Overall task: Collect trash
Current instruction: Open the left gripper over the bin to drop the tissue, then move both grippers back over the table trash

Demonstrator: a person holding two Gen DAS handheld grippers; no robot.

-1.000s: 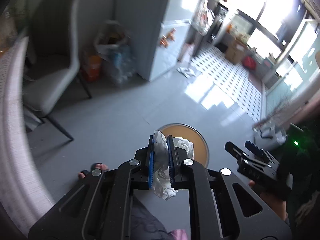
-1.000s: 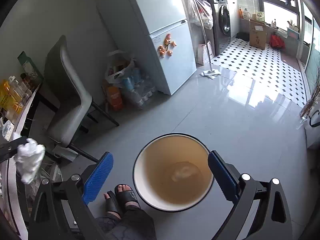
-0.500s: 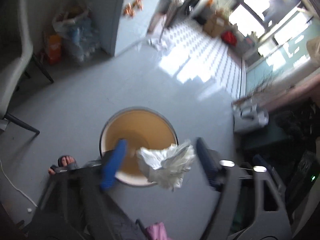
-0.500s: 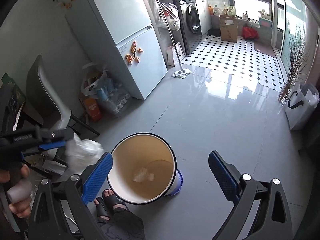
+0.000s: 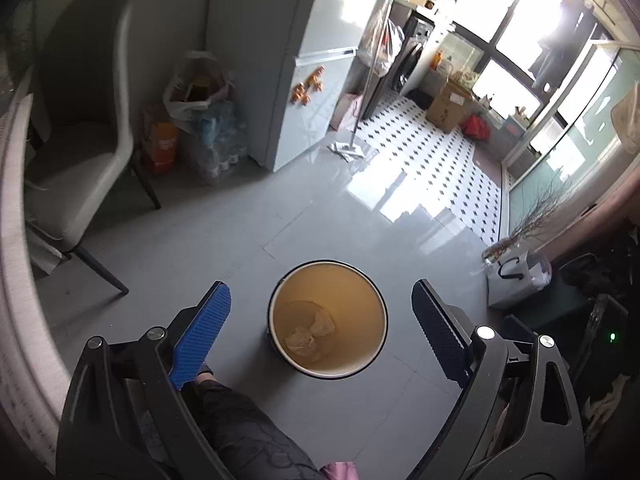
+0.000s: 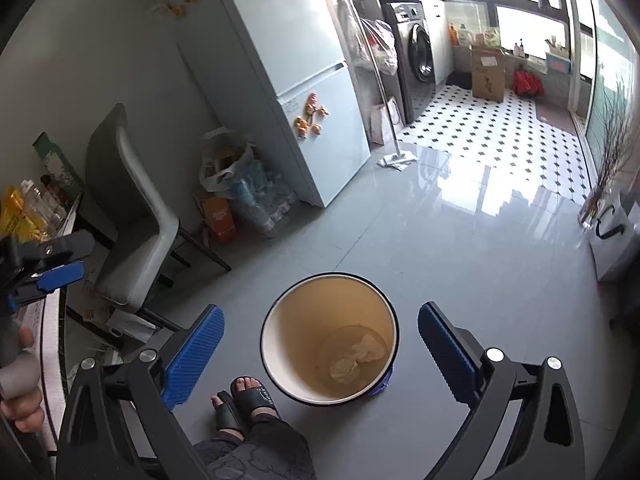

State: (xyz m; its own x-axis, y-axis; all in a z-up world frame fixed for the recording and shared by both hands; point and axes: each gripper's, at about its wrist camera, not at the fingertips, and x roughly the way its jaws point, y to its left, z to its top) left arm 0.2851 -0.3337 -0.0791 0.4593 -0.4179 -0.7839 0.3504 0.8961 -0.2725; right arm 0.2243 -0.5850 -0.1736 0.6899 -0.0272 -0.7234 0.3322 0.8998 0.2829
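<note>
Two crumpled white tissues (image 5: 310,334) lie in the round cream-lined bin (image 5: 276,300), directly below the empty left gripper (image 5: 322,322), its jaws just opened wide; the right gripper (image 6: 320,350), equally near, gapes empty too.

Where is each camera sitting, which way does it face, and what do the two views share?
Left wrist: on the left gripper, angled down at the trash bin; open blue pads, a trousered leg show.
Right wrist: on the right gripper, angled down at the bin; open pads, a sandalled foot, the left gripper at left show.
Shared: the bin with crumpled tissue, chair, fridge, mop.
</note>
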